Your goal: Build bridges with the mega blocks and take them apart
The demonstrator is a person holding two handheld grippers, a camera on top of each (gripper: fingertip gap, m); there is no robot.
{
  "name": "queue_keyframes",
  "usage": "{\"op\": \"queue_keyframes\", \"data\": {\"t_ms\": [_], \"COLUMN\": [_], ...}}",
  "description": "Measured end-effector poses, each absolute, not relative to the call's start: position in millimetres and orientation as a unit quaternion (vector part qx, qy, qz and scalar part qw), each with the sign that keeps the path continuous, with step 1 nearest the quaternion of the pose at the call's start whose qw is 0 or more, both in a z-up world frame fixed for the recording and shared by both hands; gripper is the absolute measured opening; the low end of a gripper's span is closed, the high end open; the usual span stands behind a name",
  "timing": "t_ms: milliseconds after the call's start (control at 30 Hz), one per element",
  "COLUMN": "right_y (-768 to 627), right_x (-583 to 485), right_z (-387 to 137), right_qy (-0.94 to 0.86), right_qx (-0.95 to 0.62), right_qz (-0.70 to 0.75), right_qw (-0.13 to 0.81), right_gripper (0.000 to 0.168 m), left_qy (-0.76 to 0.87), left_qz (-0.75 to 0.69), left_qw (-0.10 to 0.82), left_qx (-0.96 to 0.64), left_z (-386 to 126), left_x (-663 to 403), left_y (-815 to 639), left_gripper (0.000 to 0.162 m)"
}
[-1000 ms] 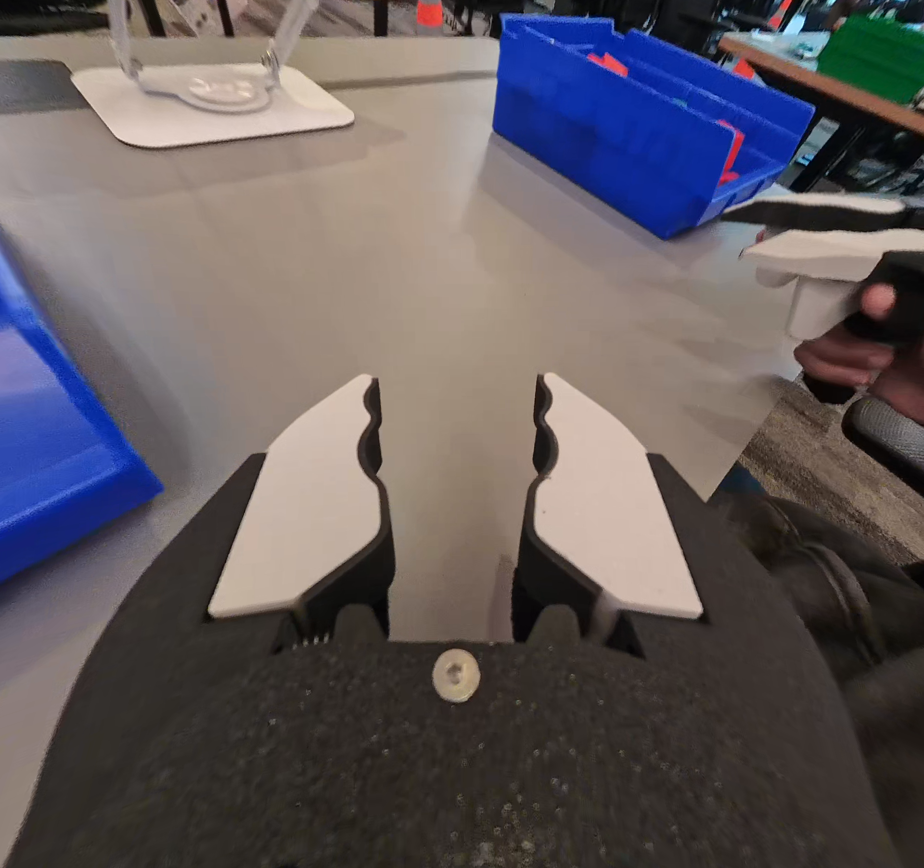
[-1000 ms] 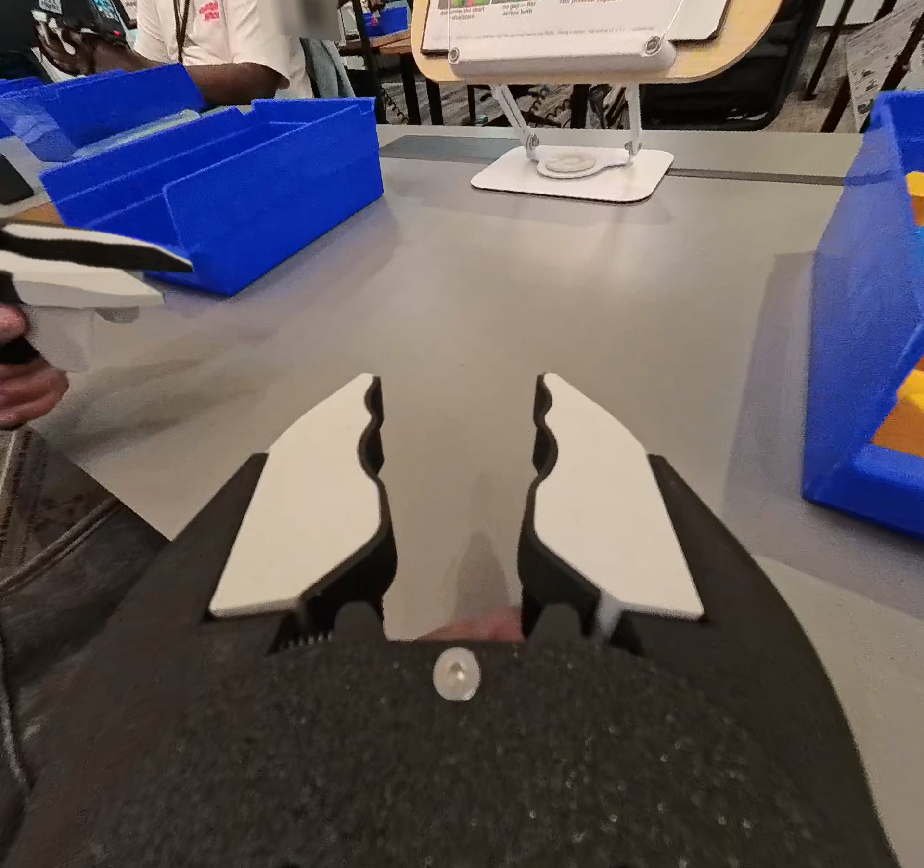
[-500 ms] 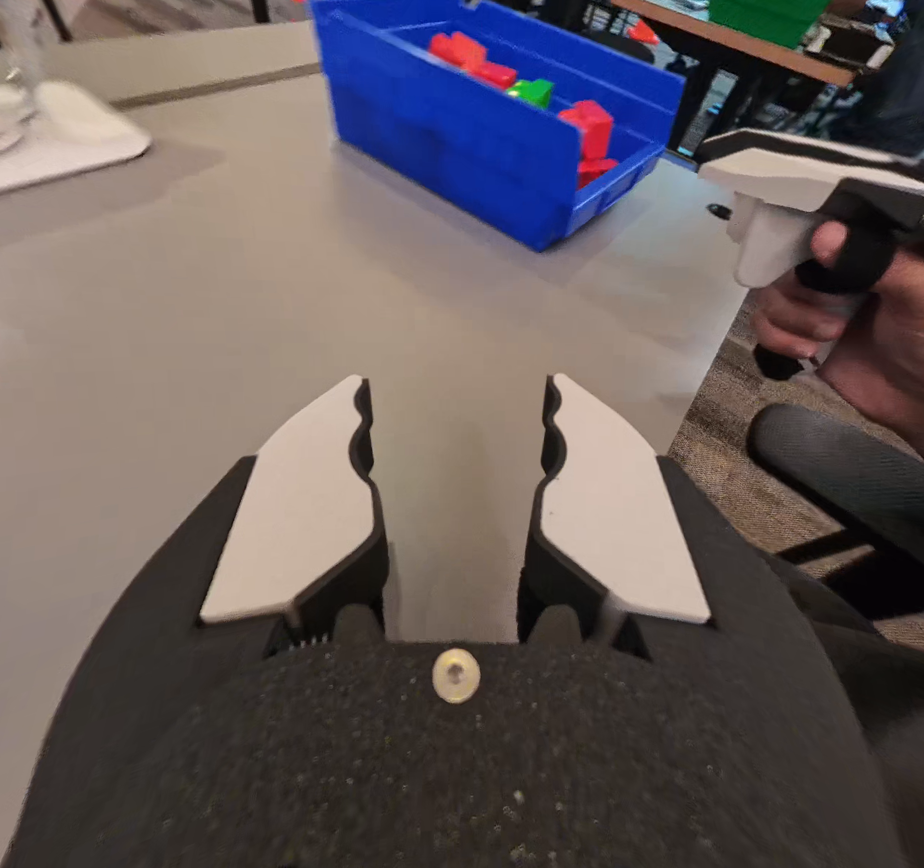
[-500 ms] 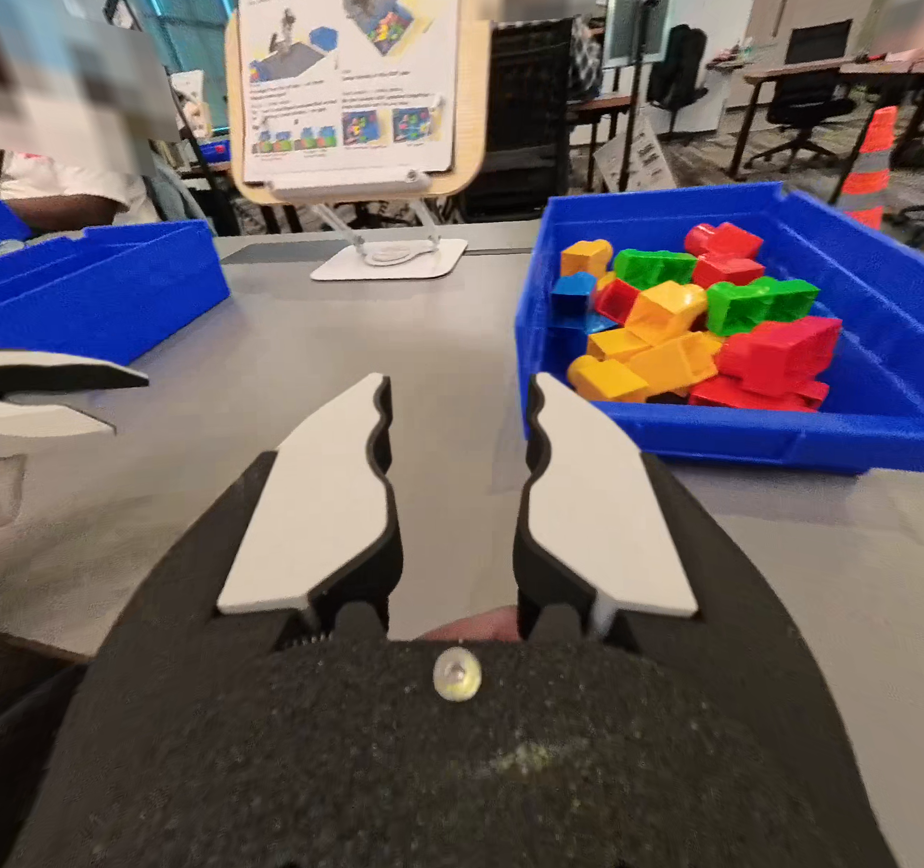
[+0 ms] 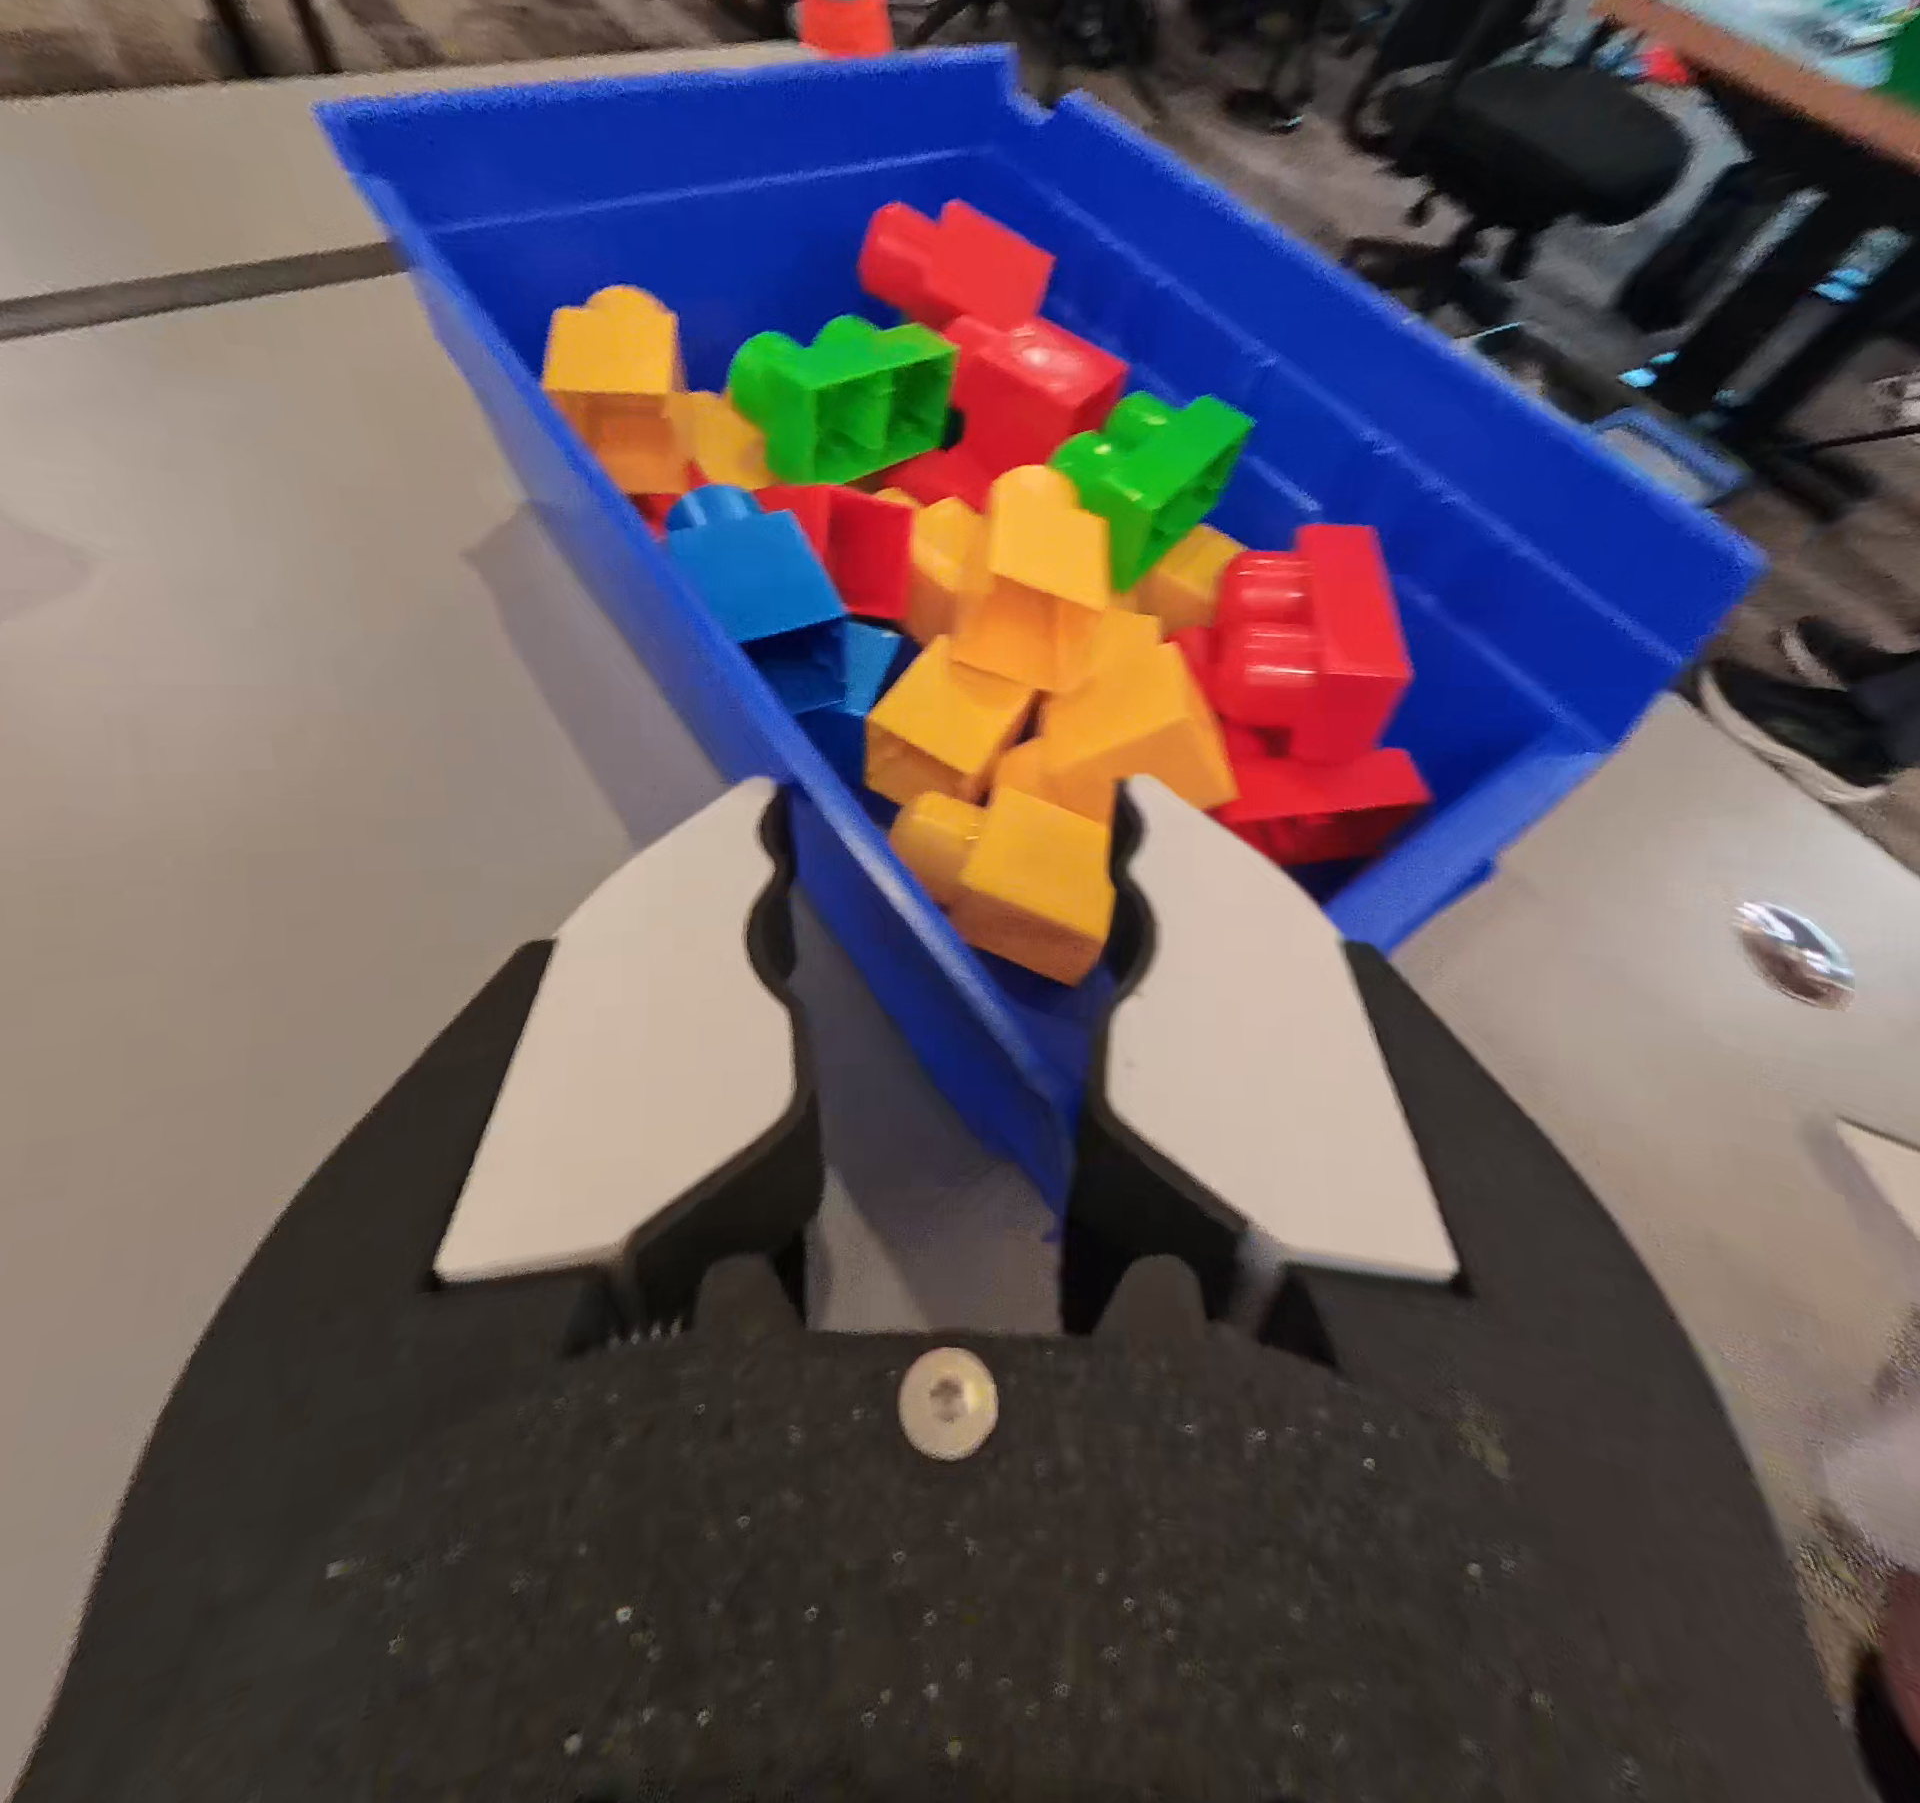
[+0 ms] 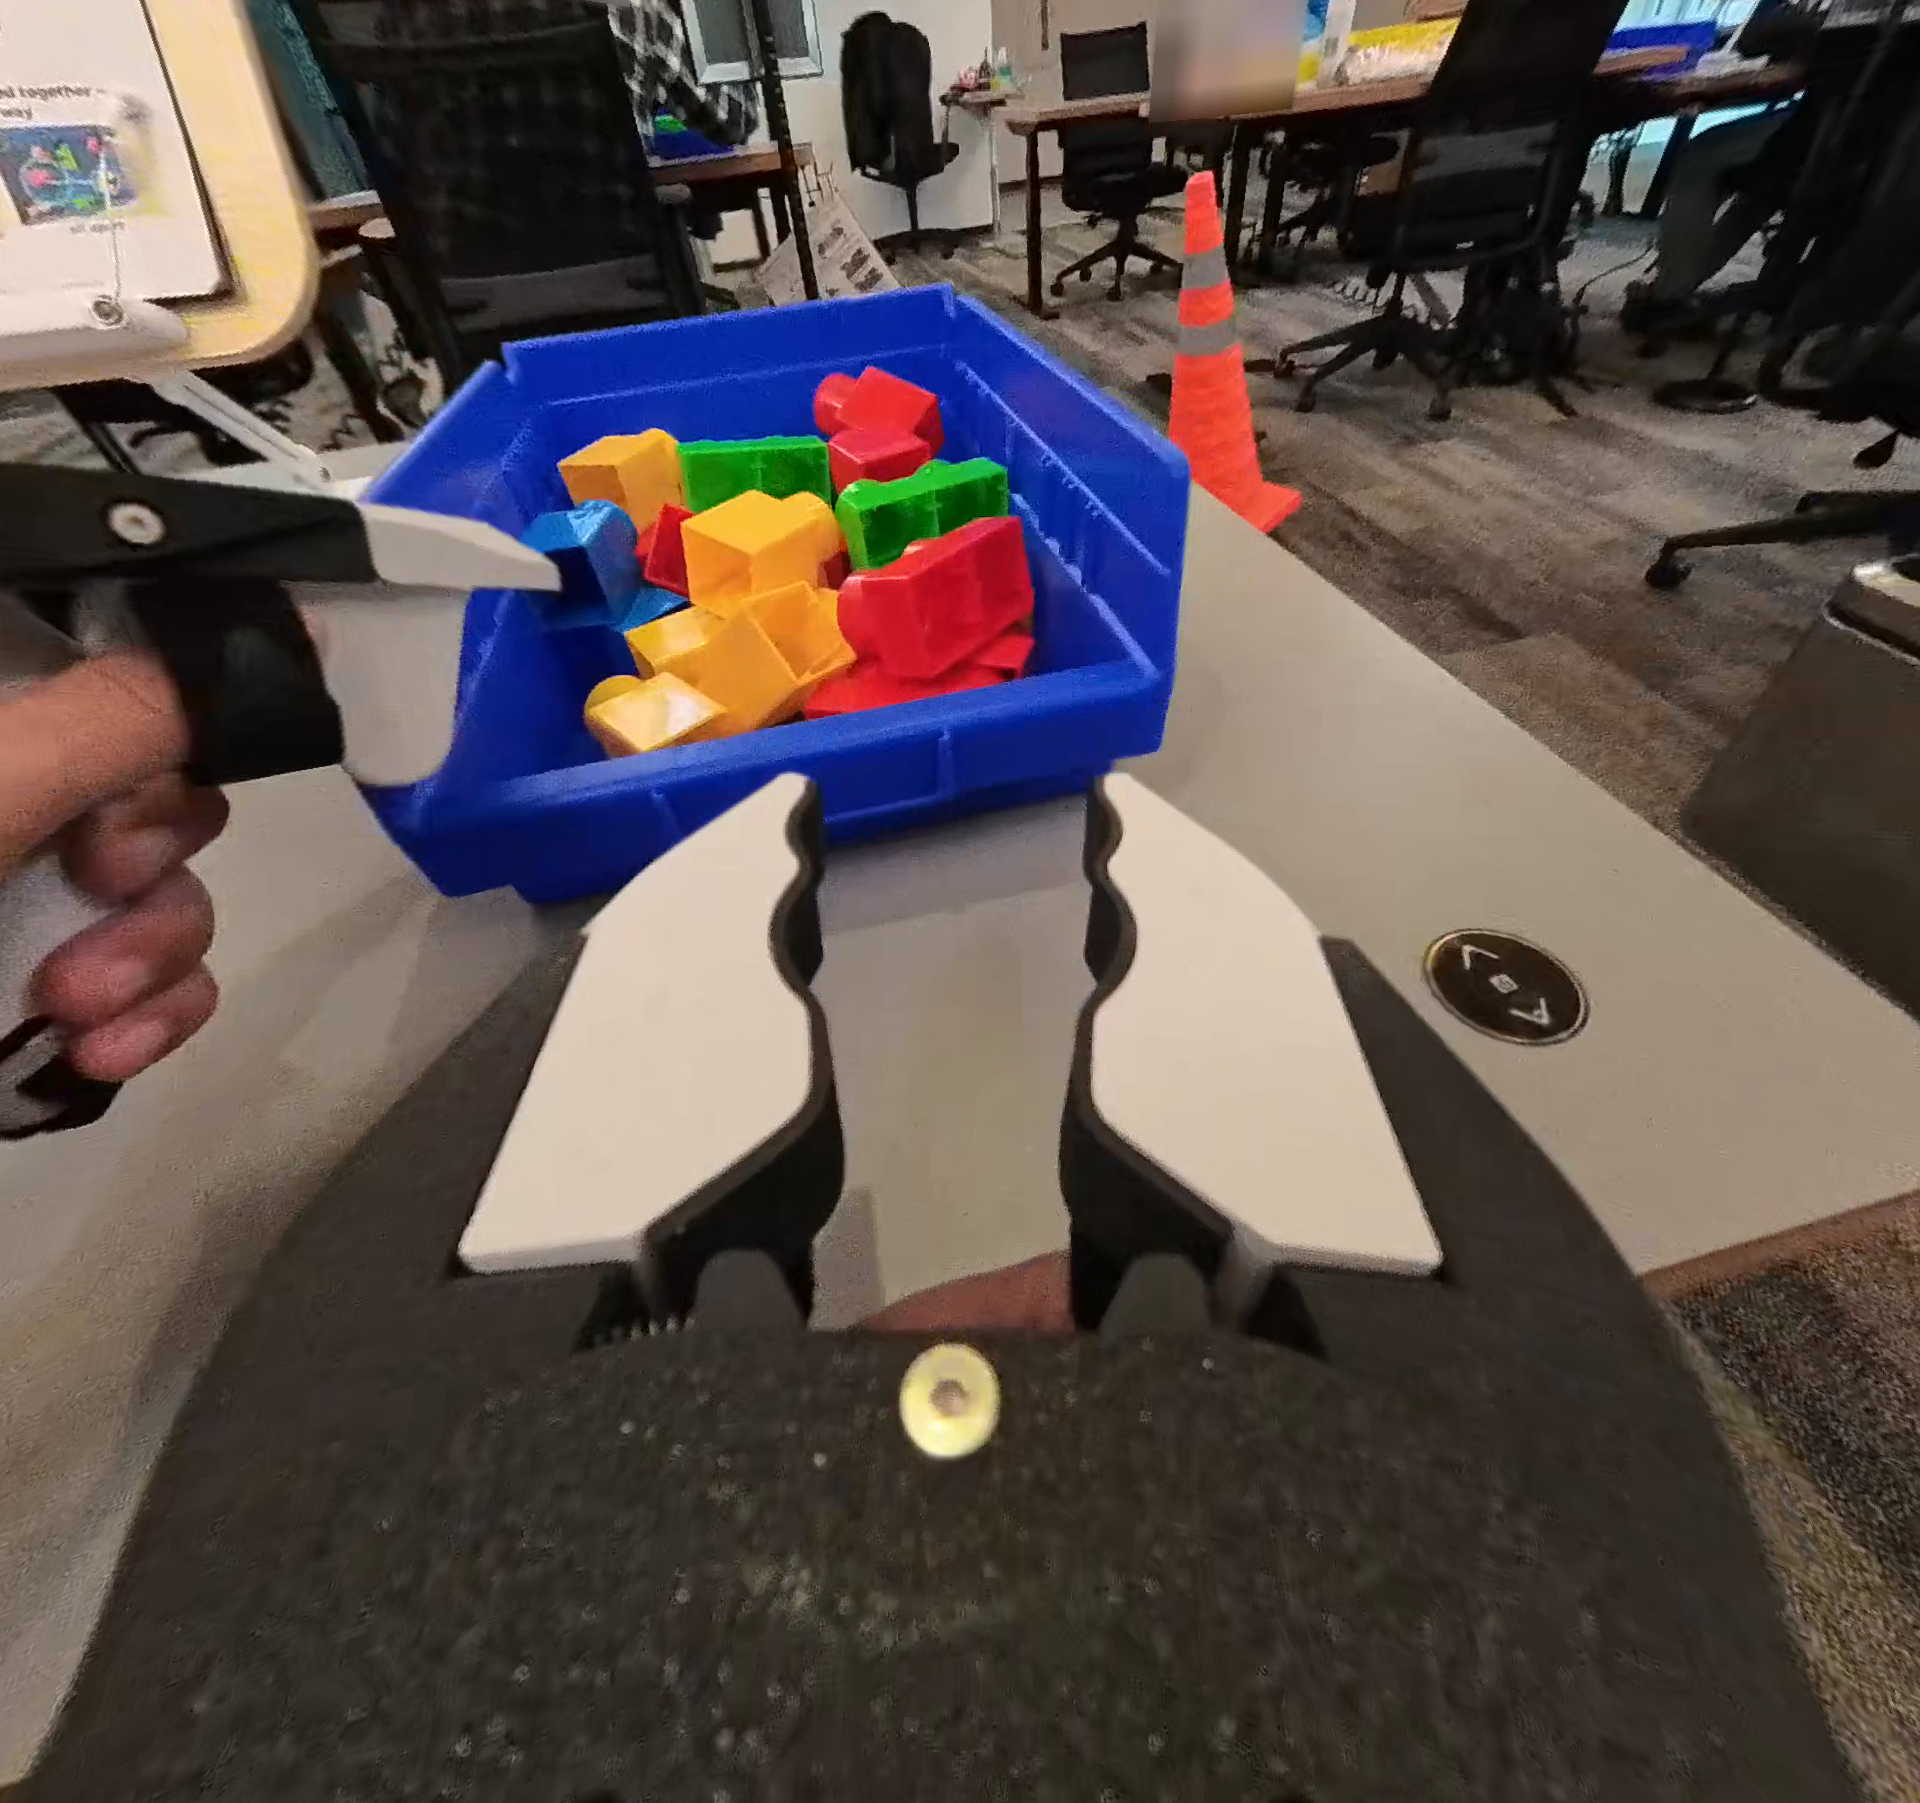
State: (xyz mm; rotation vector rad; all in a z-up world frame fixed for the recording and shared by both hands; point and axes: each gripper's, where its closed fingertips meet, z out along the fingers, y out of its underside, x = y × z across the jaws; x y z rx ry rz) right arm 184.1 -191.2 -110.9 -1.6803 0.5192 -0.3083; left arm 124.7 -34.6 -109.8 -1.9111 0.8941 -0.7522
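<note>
We note a pale grey counter [image 6: 1351,766], matte and smooth, with a dark seam line crossing it at the far left in the left wrist view. A round black control disc [image 6: 1504,984] sits flush in the counter's surface near its right edge, and a thin brown band trims that edge.

A blue bin [image 6: 1081,506] stands on the counter toward its far right corner. Inside it we see the mega blocks [image 6: 769,590] in a loose heap: yellow, red, green and a blue one, tumbled at all angles, none joined into a bridge.

Our left hand-held gripper [image 5: 951,808] hangs over the bin's near corner, fingers apart, nothing between them; the bin wall and a yellow block [image 5: 1029,880] show through the gap. In the right wrist view its tips reach over the bin's left wall, close by the blue block [image 6: 592,548]; we cannot tell whether they touch. A hand [image 6: 94,860] wraps its black grip.

Our right hand-held gripper [image 6: 951,797] is likewise spread and empty, low over bare counter just short of the bin's front wall.

Room: an open office, grey patterned carpet [image 6: 1455,548], black swivel chairs and wood-topped desks beyond. An orange traffic cone [image 6: 1210,371] with a grey band stands on the floor just behind the counter. At left a wooden board [image 6: 249,195] carrying a printed sheet rises on a stand.
</note>
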Motion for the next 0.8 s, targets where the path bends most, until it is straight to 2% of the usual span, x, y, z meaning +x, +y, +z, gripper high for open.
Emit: {"op": "queue_keyframes", "data": {"t_ms": [33, 67, 100, 133, 167, 300, 400, 500, 533, 567, 633, 800], "right_y": [-191.3, -191.7, -191.8, -191.7, -190.9, -177.2, -170.6, -162.2, -160.4, -158.1, -156.9, -152.5], "right_x": [184.3, 185.3, 186.7, 188.9, 191.4, 190.6, 190.8, 183.1, 178.5, 173.0, 167.3, 129.2], "right_z": [-112.2, -113.4, -115.0, -116.3, -117.5, -128.4, -129.7, -131.1, -127.2, -122.5, -109.1, -88.2], "right_qy": [0.229, 0.231, 0.233, 0.236, 0.241, 0.246, 0.235, 0.218, 0.214, 0.207, 0.214, 0.238], "right_qx": [-0.734, -0.736, -0.738, -0.739, -0.739, -0.754, -0.767, -0.779, -0.774, -0.771, -0.756, -0.738], "right_qz": [-0.131, -0.135, -0.14, -0.146, -0.149, -0.132, -0.152, -0.144, -0.139, -0.134, -0.148, -0.129], "right_qw": [0.626, 0.623, 0.618, 0.614, 0.611, 0.594, 0.577, 0.571, 0.58, 0.588, 0.6, 0.618], "right_gripper": [0.048, 0.049, 0.049, 0.05, 0.05, 0.051, 0.05, 0.056, 0.052, 0.041, 0.003, 0.003], "left_qy": [0.353, 0.347, 0.341, 0.338, 0.338, 0.328, 0.306, 0.298, 0.299, 0.302, 0.316, 0.318], "left_qz": [-0.291, -0.295, -0.305, -0.309, -0.298, -0.255, -0.245, -0.257, -0.26, -0.254, -0.235, -0.225], "left_qw": [0.432, 0.427, 0.423, 0.423, 0.429, 0.453, 0.472, 0.483, 0.485, 0.49, 0.505, 0.515], "left_qx": [-0.777, -0.781, -0.782, -0.782, -0.783, -0.789, -0.79, -0.782, -0.779, -0.777, -0.768, -0.763], "left_z": [-115.2, -118.6, -119.3, -118.6, -118.0, -116.9, -115.6, -114.7, -114.2, -113.8, -113.2, -112.6], "left_x": [122.7, 120.6, 118.7, 115.8, 111.1, 85.1, 61.2, 42.7, 38.4, 34.3, 25.6, -18.8], "left_y": [-27.7, -23.5, -21.3, -19.4, -16.2, -2.2, 2.9, -3.1, -7.0, -11.0, -20.8, -35.8], "left_gripper": [0.051, 0.058, 0.054, 0.039, 0.032, 0.014, 0.005, 0.004, 0.004, 0.004, 0.003, 0.004]}}
